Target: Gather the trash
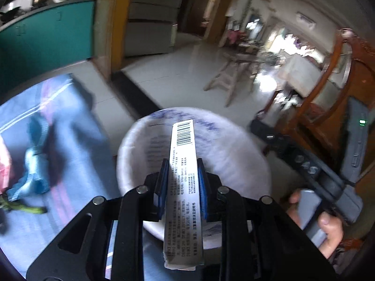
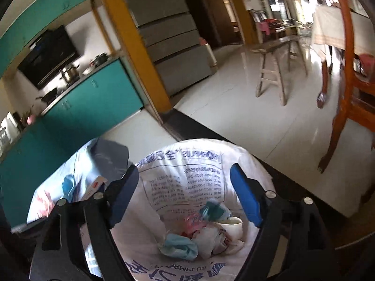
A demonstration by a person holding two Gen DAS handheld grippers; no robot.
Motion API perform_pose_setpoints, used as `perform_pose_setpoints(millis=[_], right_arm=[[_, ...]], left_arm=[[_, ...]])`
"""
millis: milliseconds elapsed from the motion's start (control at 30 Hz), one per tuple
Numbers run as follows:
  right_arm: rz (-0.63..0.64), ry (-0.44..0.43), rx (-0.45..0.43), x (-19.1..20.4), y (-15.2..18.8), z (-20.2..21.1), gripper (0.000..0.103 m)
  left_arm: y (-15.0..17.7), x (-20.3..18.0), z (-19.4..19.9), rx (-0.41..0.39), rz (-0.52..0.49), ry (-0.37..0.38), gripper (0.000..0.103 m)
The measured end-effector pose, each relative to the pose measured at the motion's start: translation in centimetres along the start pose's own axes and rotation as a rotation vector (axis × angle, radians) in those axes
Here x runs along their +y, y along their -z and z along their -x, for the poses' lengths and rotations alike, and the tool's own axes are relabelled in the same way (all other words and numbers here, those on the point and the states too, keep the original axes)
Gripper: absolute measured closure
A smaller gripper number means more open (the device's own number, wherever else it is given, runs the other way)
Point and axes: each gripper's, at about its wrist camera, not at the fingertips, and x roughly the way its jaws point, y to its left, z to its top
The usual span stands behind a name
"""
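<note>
In the left wrist view we see the left gripper [image 1: 183, 175] clamped on a long narrow white carton [image 1: 184, 175], its blue pads [image 1: 164, 178] pressing both long sides; the carton runs from the bottom centre of the frame up to mid-frame, barcode end farthest from the camera. Directly behind and below the carton sits the bin lined with a white printed bag [image 1: 234, 154], so we log the carton as held over the bin's mouth, not inside it. At the left of that frame we note a bluish cloth-covered surface [image 1: 77, 140] with a crumpled blue wrapper [image 1: 35, 175] and something pink at the edge, too blurred to identify. At lower right we see a hand [image 1: 328, 229] gripping the handle of the other tool. In the right wrist view we record the right gripper [image 2: 185, 192] spread wide with nothing between its fingers, blue pads [image 2: 246, 199] framing the bag-lined bin at the bottom centre. Inside the white printed bag [image 2: 182, 175] we count a white cup [image 2: 232, 227], a blue crumpled piece [image 2: 180, 245], and pink and white scraps [image 2: 201, 231] heaped together. In the upper part of both frames we see teal cabinets [image 2: 93, 98], a pale tiled floor [image 2: 234, 107] and a wooden stool [image 2: 274, 70].
</note>
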Motion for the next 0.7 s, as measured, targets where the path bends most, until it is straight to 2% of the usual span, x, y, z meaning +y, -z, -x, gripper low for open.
perform_pose_setpoints(millis=[67, 133, 167, 200, 267, 400, 533, 700], right_arm=[[-0.023, -0.005, -0.007, -0.2, 0.0, 0.1, 0.023], [-0.034, -0.007, -0.028, -0.3, -0.1, 0.4, 0.023], [-0.036, -0.012, -0.038, -0.3, -0.1, 0.6, 0.023], [-0.032, -0.02, -0.04, -0.1, -0.1, 0.6, 0.022], [-0.017, -0.031, -0.033, 0.3, 0.0, 0.4, 0.021], [0.042, -0.055, 0.002, 2.0, 0.5, -0.4, 0.021], [0.098, -0.078, 0.031, 4.0, 1.1, -1.0, 0.021], [0.176, -0.122, 0.072, 6.9, 2.4, -1.9, 0.021]], left_arm=[[0.0, -0.7, -0.6, -0.004, -0.02, 0.022, 0.078], [0.1, -1.0, -0.8, -0.008, -0.026, 0.019, 0.066], [0.1, -0.9, -0.6, -0.017, -0.027, 0.012, 0.048], [0.2, -0.7, -0.1, -0.037, -0.027, 0.0, 0.037], [0.0, -0.2, 1.0, -0.068, -0.033, -0.029, 0.036], [-1.0, 1.9, 3.7, -0.103, -0.041, -0.146, 0.03], [-1.5, 6.1, 7.5, -0.145, -0.021, -0.289, 0.025], [-0.9, 12.5, 12.5, -0.205, 0.073, -0.5, 0.018]])
